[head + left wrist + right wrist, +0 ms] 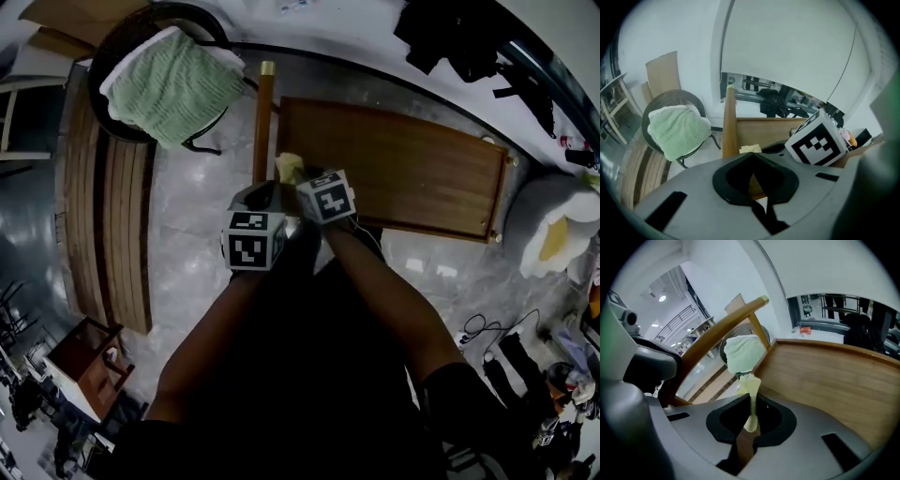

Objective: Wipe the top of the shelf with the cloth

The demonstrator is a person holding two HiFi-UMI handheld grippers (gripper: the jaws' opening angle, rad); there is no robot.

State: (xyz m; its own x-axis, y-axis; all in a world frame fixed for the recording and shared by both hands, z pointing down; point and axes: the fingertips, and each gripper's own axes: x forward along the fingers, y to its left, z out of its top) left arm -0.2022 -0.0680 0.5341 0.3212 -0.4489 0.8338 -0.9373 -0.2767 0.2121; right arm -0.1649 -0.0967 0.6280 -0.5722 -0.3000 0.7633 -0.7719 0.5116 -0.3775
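The brown wooden shelf top [403, 173] lies ahead of me, seen from above. A pale yellow cloth [288, 167] sits at its near left corner. My right gripper [751, 401] is shut on this yellow cloth [750, 390], which hangs as a thin strip between the jaws, over the wooden shelf top [834, 376]. In the head view the right gripper [302, 180] is at that corner under its marker cube. My left gripper [260, 199] is just left of it, off the shelf's edge. In its own view the left gripper [752, 161] looks shut with nothing in it; the cloth [750, 149] lies beyond.
A wooden post [265, 117] stands at the shelf's left end. A round dark chair with a green towel [173, 84] is at the far left, slatted wooden boards [108, 216] beside it. A white cushion [553, 230] and cables [492, 333] lie on the right.
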